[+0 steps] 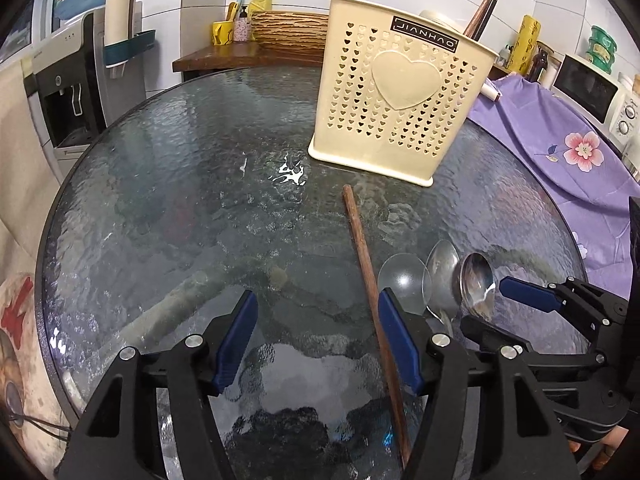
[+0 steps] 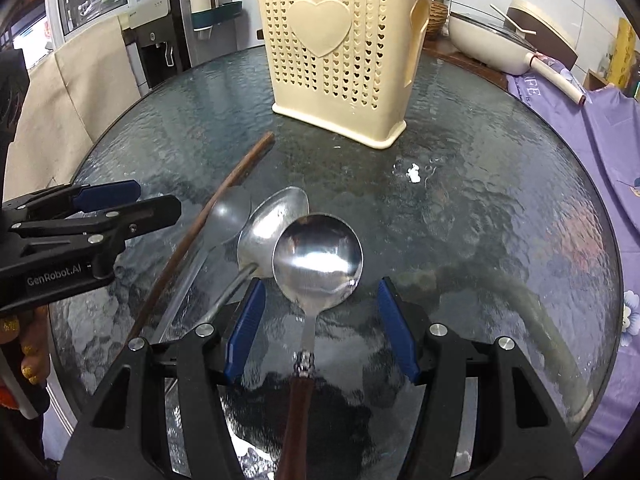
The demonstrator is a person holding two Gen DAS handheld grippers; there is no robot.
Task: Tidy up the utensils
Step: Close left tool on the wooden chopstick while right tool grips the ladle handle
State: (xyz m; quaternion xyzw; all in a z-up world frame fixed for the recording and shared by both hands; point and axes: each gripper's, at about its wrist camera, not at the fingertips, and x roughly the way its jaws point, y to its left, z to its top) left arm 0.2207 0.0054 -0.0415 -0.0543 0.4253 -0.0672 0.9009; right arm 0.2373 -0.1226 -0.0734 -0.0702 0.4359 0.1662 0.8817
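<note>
A cream perforated utensil holder (image 1: 394,98) (image 2: 340,52) stands upright at the far side of the round glass table (image 1: 180,200) (image 2: 500,208), with some utensils in it. A wooden chopstick (image 1: 368,276) (image 2: 208,208) lies on the glass. Beside it lie a clear plastic spoon (image 1: 402,280) (image 2: 230,212), a metal spoon (image 1: 442,272) (image 2: 272,220) and a metal spoon with a wooden handle (image 1: 476,284) (image 2: 318,260). My left gripper (image 1: 318,340) is open and empty, just left of the chopstick. My right gripper (image 2: 322,330) is open, its jaws either side of the wooden-handled spoon's neck.
A water dispenser (image 1: 76,92) stands left of the table. A purple flowered cloth (image 1: 560,152) covers the surface to the right, with a microwave (image 1: 592,92) behind. A wooden shelf (image 1: 248,56) with bottles and a basket is behind the table. A white pan (image 2: 500,40) sits at right.
</note>
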